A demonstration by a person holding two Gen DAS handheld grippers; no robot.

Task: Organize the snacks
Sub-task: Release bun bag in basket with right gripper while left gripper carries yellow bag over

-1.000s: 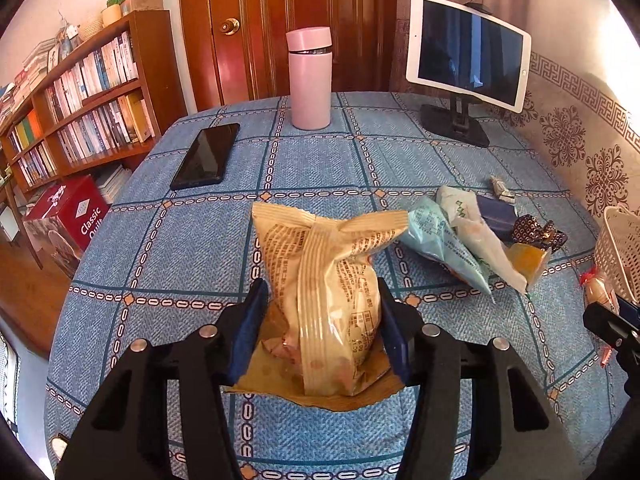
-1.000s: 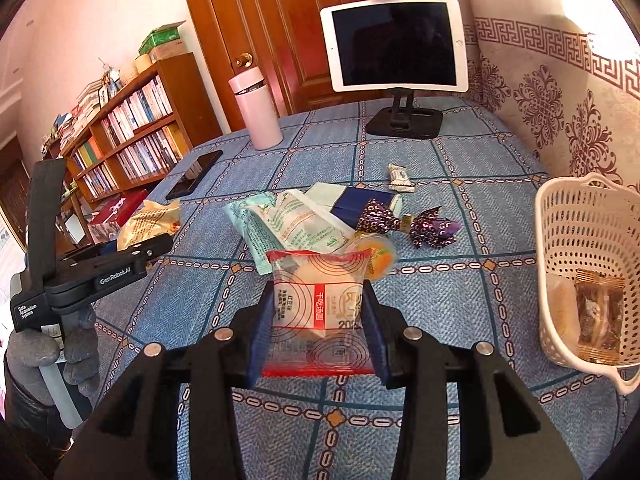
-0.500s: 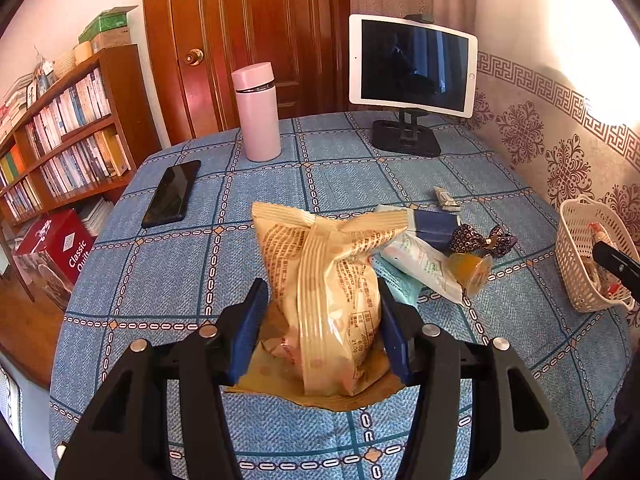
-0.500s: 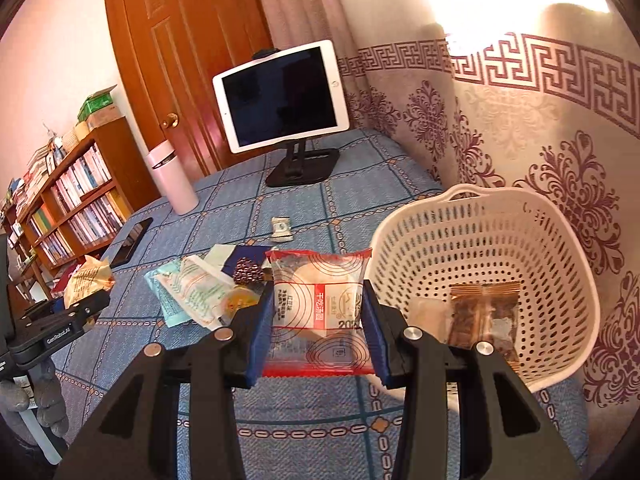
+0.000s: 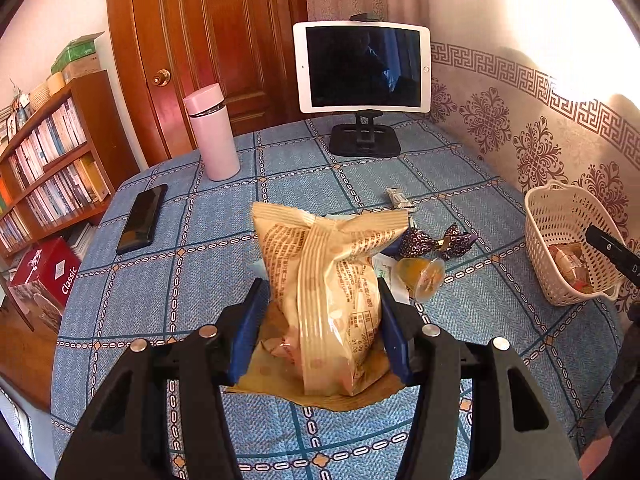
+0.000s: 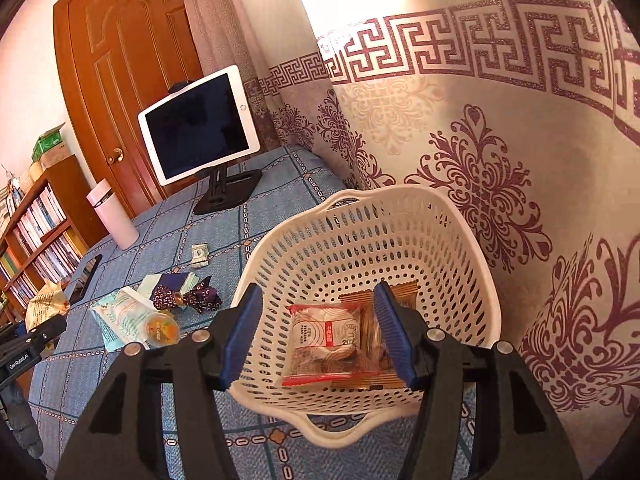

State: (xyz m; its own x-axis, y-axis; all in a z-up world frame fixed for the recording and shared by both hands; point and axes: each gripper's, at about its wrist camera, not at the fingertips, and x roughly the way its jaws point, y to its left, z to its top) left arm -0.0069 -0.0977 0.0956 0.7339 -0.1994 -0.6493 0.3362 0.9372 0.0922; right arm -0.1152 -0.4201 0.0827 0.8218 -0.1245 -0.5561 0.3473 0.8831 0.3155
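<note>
Red-edged clear packet (image 6: pixel 328 344) dropped into perforated basket (image 6: pixel 460 240), right fingers (image 6: pixel 244 332) apart; left fingers (image 5: pixel 246 328) clamp crinkly bag (image 5: pixel 324 292).

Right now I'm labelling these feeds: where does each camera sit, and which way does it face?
Left wrist: rides the left tongs, looking across the table toward the door; its fingers clamp the tan snack bag; the right tongs' tip shows at the right edge.
Right wrist: rides the right tongs, angled down into the white basket by the wall; fingers apart above the red-edged packet.
Shared: tablet, pink bottle, basket, loose snacks.
</note>
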